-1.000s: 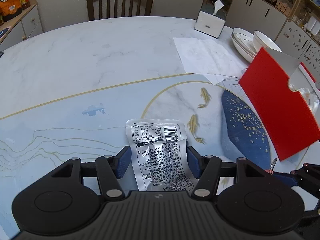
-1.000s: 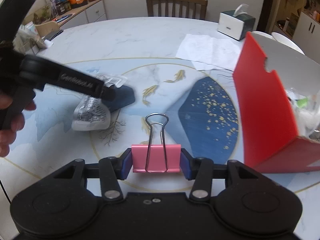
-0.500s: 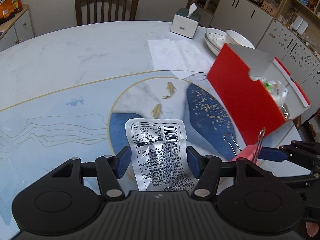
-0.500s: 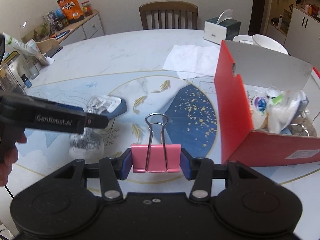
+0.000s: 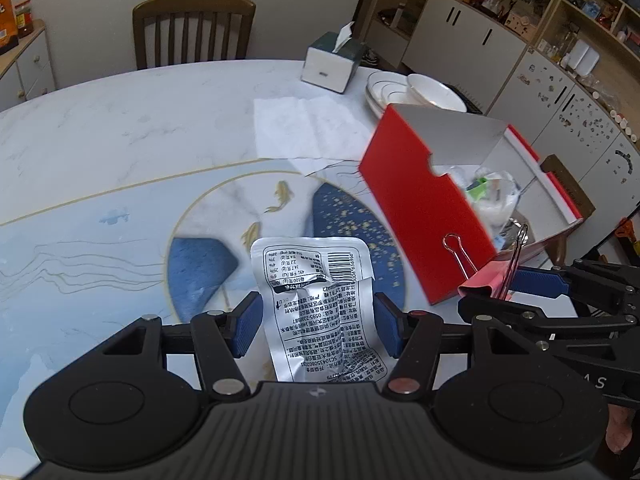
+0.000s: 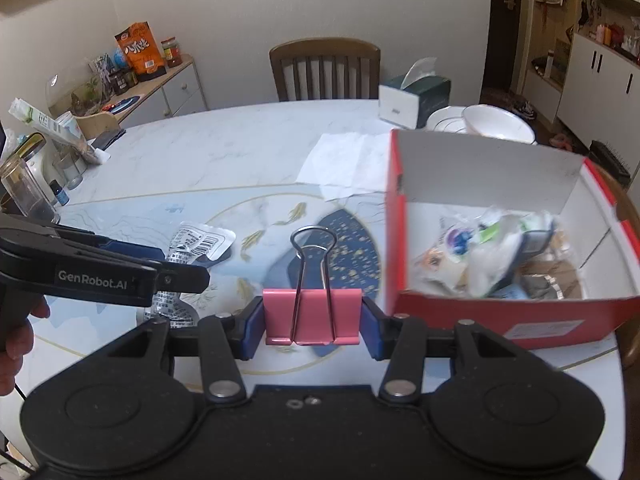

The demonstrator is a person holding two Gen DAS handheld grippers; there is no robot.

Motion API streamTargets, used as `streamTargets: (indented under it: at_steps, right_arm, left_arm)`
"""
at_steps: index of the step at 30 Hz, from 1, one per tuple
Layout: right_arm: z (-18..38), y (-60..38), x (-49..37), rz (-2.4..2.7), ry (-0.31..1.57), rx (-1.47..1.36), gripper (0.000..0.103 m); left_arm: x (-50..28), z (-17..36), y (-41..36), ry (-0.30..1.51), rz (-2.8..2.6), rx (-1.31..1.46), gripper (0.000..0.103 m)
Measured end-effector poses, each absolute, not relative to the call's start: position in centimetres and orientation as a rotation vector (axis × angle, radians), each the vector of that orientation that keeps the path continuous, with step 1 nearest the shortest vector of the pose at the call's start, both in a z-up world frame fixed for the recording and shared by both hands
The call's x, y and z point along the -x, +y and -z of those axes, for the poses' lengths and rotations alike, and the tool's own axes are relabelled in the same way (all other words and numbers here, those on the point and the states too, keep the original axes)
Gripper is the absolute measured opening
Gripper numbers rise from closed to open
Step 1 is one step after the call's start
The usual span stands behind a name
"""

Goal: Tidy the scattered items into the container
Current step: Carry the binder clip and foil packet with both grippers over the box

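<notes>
The open red cardboard box with a white inside point(image 6: 500, 312) stands on the right side of the tabletop point(image 5: 120, 128), and it already holds a heap of crumpled wrappers and small packets point(image 6: 496, 252). Just left of its near corner, the pink metal binder clip with silver wire handles point(image 6: 313, 316) is off the tabletop, clamped by its two sides between the blue pads of the right gripper point(image 6: 313, 322), whose jaws stand narrow, closed on the clip; the wire handles point away from the camera. Further left, the crinkled silver foil sachet printed with black text and a barcode point(image 5: 320, 312) is held above the tabletop in the left gripper point(image 5: 318, 322), its jaws about half open and pressing on the sachet's two long edges. In the left wrist view the clip point(image 5: 490, 284) and the right gripper's fingers show just beside the box's red front wall point(image 5: 424, 216). Beyond the box lie a flat white paper sheet point(image 5: 308, 128), stacked white plates and a bowl point(image 5: 416, 92) and a dark green tissue box point(image 5: 332, 62). A brown wooden chair point(image 5: 194, 30) stands at the far edge.
</notes>
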State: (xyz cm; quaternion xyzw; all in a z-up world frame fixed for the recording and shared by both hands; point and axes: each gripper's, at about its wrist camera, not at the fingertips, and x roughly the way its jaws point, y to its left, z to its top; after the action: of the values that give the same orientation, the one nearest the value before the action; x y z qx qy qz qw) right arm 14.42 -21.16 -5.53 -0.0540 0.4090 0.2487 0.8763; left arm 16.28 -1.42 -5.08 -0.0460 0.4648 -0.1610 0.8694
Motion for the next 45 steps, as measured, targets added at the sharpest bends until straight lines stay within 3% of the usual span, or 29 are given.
streamTargets:
  at_steps: [45]
  right_arm:
    - [4.4, -39.7, -23.2, -0.375, 0.791, 0.076, 0.048]
  left_arm:
    - [-23.3, 0.2, -20.6, 0.822, 0.433, -0.067, 0.059]
